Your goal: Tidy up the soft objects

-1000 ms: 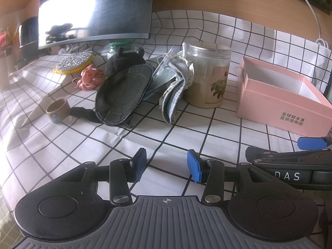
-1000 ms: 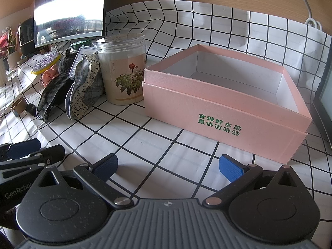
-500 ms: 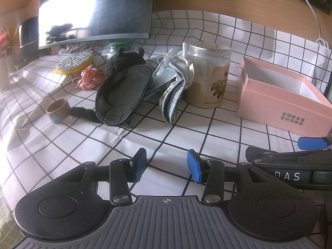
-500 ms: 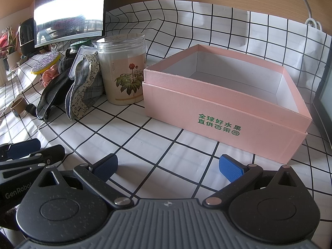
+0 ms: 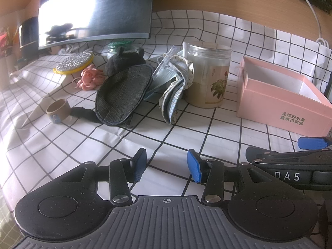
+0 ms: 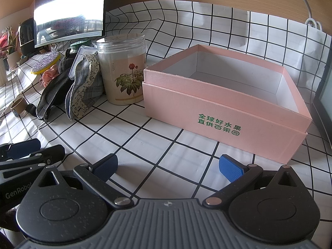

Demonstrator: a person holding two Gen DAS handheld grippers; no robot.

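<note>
Cloth items crowd the far left of the table (image 5: 62,145) — we see a dark mesh pad (image 5: 122,95), a folded plaid cloth (image 5: 176,87) leaning on the clear jar (image 5: 209,74), and a pink scrunchie (image 5: 91,78). Our left hand-held gripper (image 5: 166,165) and right hand-held gripper (image 6: 168,166) both hang released, nothing between the pads. The pink box (image 6: 226,112) stands open just right of the jar.

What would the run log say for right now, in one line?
left gripper: open, empty | right gripper: open, empty | pink box: empty | soft items: beside jar, untouched
</note>
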